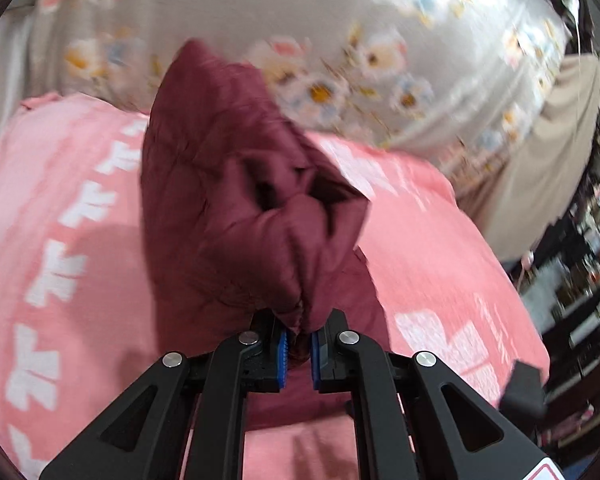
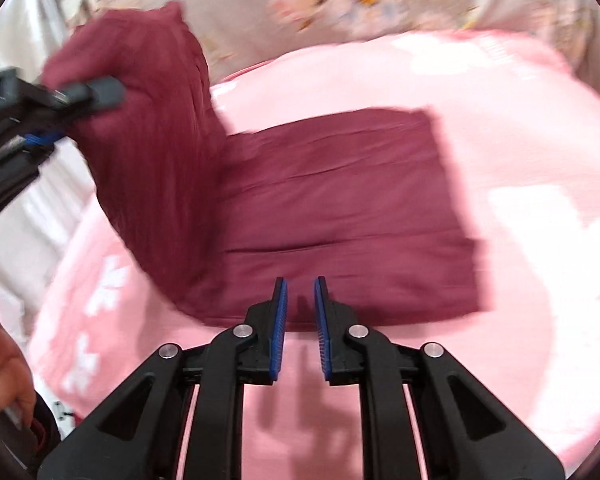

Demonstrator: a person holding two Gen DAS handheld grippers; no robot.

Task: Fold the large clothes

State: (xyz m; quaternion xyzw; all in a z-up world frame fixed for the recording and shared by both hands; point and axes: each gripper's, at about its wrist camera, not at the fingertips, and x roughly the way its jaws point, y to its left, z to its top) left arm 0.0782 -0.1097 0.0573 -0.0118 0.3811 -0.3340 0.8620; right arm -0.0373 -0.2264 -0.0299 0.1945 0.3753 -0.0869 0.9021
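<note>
A large maroon garment [image 2: 340, 216] lies partly folded on a pink blanket [image 2: 520, 152]. My left gripper [image 1: 299, 334] is shut on a bunched edge of the garment [image 1: 236, 200] and holds that part lifted above the blanket; it also shows at the left of the right wrist view [image 2: 60, 120]. My right gripper [image 2: 300, 292] is open and empty, its blue pads apart, just above the garment's near edge.
The pink blanket [image 1: 440, 240] with white motifs covers a bed. A grey floral sheet [image 1: 340, 32] lies beyond it. Dark shelving [image 1: 580, 280] stands at the right. A person's hand [image 2: 0, 368] shows at lower left.
</note>
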